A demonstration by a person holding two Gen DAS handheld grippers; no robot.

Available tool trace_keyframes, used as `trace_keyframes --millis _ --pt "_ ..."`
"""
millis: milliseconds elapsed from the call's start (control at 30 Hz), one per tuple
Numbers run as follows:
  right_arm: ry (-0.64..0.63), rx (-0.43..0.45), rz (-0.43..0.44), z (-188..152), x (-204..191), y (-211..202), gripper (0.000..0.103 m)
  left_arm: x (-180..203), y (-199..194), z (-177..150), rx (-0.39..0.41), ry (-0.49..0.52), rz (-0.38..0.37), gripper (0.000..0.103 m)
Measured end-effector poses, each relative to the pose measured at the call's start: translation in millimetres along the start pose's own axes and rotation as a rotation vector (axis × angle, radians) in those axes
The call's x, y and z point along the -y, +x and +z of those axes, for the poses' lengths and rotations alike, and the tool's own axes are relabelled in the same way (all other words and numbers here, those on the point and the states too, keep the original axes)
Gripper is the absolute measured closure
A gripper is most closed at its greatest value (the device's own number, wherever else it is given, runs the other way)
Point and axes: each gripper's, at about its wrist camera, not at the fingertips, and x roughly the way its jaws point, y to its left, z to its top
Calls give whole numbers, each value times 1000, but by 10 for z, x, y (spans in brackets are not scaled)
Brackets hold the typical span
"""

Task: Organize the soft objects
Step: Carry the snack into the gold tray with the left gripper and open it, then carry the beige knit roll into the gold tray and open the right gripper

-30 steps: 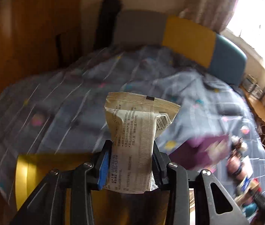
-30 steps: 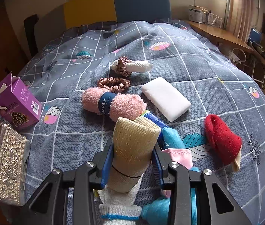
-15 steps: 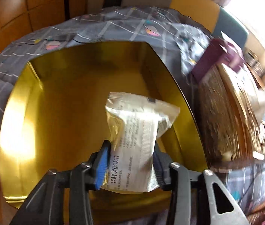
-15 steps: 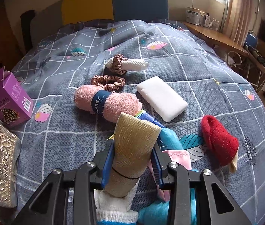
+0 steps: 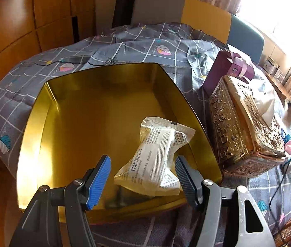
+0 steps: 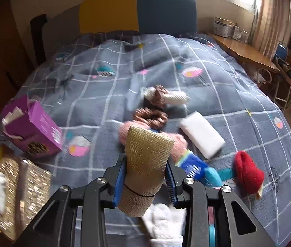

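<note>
In the left wrist view a cream snack packet (image 5: 155, 160) lies on the floor of an open gold tin (image 5: 36, 123) on the grey quilt. My left gripper (image 5: 142, 162) hangs over the tin's near edge, its jaws opening; the packet lies loose between them, close to the right pad and well apart from the left one. In the right wrist view my right gripper (image 6: 145, 164) is shut on a tan mesh roll (image 6: 147, 156) held above the bed. Below it lie a pink towel roll (image 6: 179, 142), a brown scrunchie (image 6: 151, 117), a white block (image 6: 202, 133) and a red sock (image 6: 248, 173).
An ornate gold tissue box (image 5: 244, 127) stands right of the tin, with a purple carton (image 5: 227, 70) behind it; both also show at the left as the box (image 6: 21, 185) and carton (image 6: 32, 129). A white glove (image 6: 164, 220) and blue items (image 6: 194, 166) lie under my right gripper. A wooden desk (image 6: 246, 53) flanks the bed.
My left gripper carried the packet over and down into the gold tin, then opened and let it go. My right gripper rose and drifted with the mesh roll still clamped.
</note>
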Motion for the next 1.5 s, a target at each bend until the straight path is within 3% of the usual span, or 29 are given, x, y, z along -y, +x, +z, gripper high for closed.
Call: trace_keyframes --millis 267,467,567,667,800,900,1067,1200,1300,1500 --pt "-94 75 119 519 -1045 -286 67 -24 -161 -37 69 53 24 37" --pt "-143 140 238 704 -1911 -447 66 -80 -230 -76 85 60 21 37" --pt "-227 146 368 608 -2390 -563 65 -116 -253 -100 94 59 24 37" --pt "-388 77 554 320 -2843 -654 64 -166 -282 -119 105 53 34 37" --pt "-580 -31 638 -212 -3232 -678 64 -245 -318 -140 117 34 51 37" --pt "-639 -121 662 -552 -3374 -596 63 -283 -343 -145 126 27 70 37" --pt "-706 -184 598 -924 -3540 -406 60 -346 -327 -160 113 2 72 37" --pt "-713 -160 544 -1090 -3691 -275 50 -389 -328 -182 109 -10 69 37" --pt "-693 -148 544 -1127 -3705 -236 34 -433 -327 -186 108 -28 71 37" --pt "-652 -91 537 -1050 -3548 -350 26 -453 -369 -170 123 -36 82 37"
